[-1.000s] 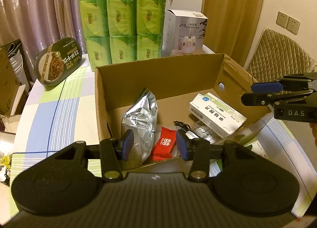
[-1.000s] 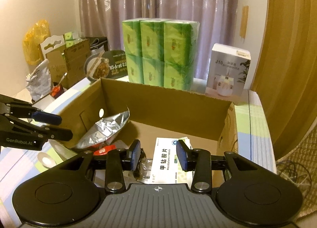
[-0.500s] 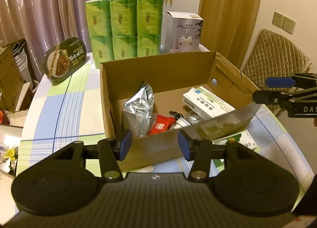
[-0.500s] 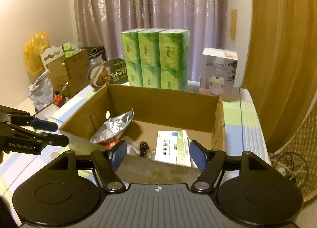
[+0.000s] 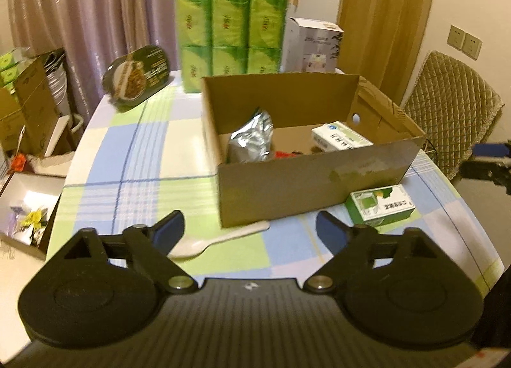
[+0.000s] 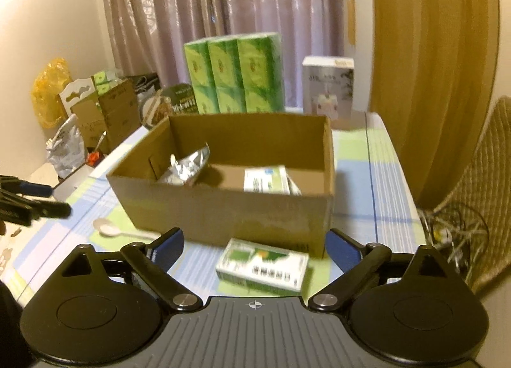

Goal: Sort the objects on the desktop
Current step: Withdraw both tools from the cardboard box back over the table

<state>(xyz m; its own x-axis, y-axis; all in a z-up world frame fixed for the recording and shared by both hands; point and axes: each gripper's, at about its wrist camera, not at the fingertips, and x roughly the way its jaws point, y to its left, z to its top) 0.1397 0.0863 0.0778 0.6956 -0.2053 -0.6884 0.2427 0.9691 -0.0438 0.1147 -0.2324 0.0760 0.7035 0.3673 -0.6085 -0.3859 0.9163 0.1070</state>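
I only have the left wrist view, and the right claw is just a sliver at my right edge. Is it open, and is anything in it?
Observer: The right claw is wide open; its jaws have just been opening. Nothing is gripped. The green medicine box shows through the gap, lying on the table and untouched by the pads.
Operator: And past the small brown box off the table's left side, what is against the wall?
Observer: A yellow plastic bag sits there, behind the small brown box.
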